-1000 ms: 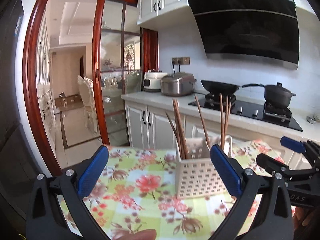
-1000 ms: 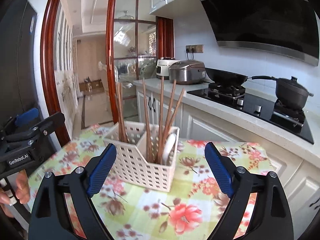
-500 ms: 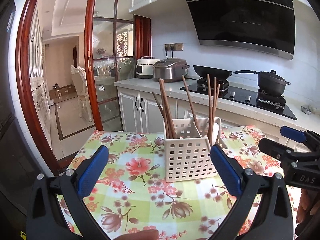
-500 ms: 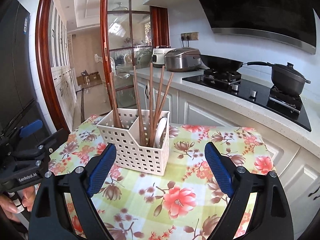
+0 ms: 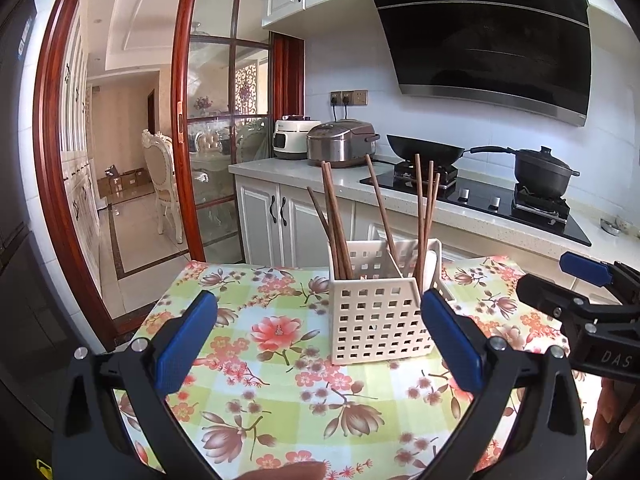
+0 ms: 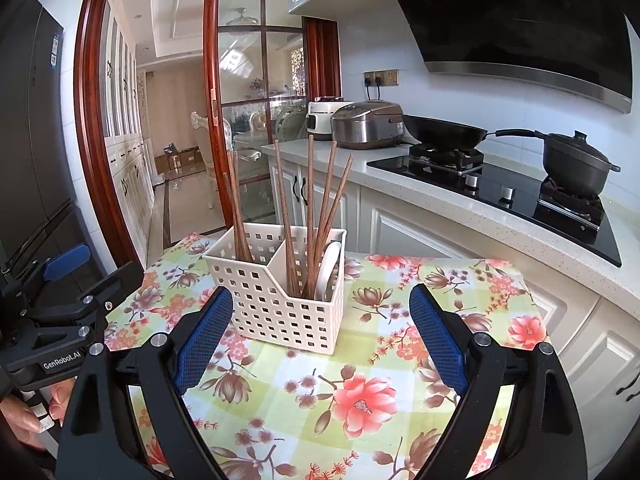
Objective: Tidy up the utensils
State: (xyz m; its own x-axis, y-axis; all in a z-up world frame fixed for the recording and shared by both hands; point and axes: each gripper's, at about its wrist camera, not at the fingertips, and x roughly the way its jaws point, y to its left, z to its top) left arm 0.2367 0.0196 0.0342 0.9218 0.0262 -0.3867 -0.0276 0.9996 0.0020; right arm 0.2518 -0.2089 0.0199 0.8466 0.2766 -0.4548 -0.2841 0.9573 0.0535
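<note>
Chopsticks (image 6: 308, 208) stand sorted in my white divided caddy (image 6: 280, 300) on the floral tabletop (image 6: 360, 392), a white spoon (image 6: 326, 268) tucked in the same compartment as the larger bunch. My left claw (image 5: 316, 344) and right claw (image 6: 320, 336) hover wide and empty, just short of the caddy. No loose utensil shows on the cloth, so I judge the sorting nearly complete. Done well, any tidying means approaching from above, pinching a single stick near its top and lifting straight, so the light caddy stays upright.
</note>
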